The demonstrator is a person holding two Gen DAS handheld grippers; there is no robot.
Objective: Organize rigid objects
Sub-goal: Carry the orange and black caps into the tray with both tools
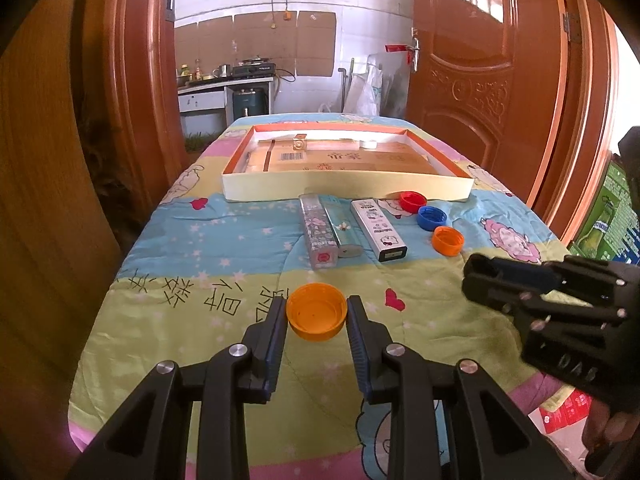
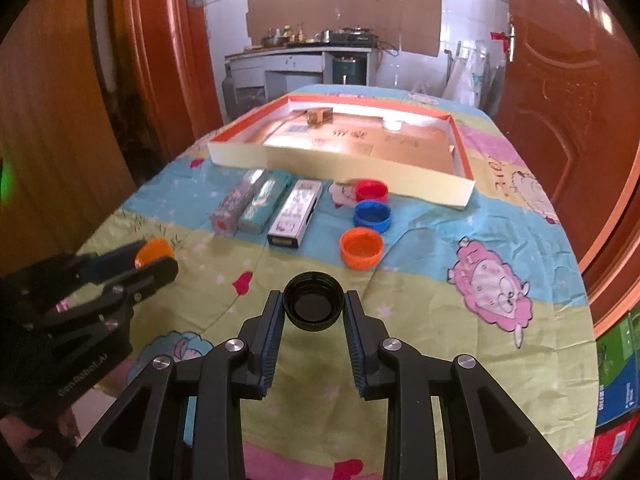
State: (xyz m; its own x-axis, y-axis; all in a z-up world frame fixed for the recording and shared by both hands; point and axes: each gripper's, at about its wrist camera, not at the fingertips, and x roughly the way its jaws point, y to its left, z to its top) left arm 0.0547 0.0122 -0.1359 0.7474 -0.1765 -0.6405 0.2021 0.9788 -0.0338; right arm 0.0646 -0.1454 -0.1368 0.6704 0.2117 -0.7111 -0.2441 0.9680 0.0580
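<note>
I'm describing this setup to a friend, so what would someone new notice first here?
Each gripper holds a bottle cap over the bright cartoon bedspread: the left gripper an orange cap, the right gripper a black cap. Further back lie three slim boxes beside a row of red, blue and orange caps, before a wide shallow tray.

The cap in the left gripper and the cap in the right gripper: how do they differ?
Colour: the yellow-orange cap in the left gripper is bright; the black cap in the right gripper is dark.
Interior: the yellow-orange cap's inside looks plain, while the black cap shows an inner ring.
Both sit open side up, pinched between blue-edged pads, above the patterned cloth.
</note>
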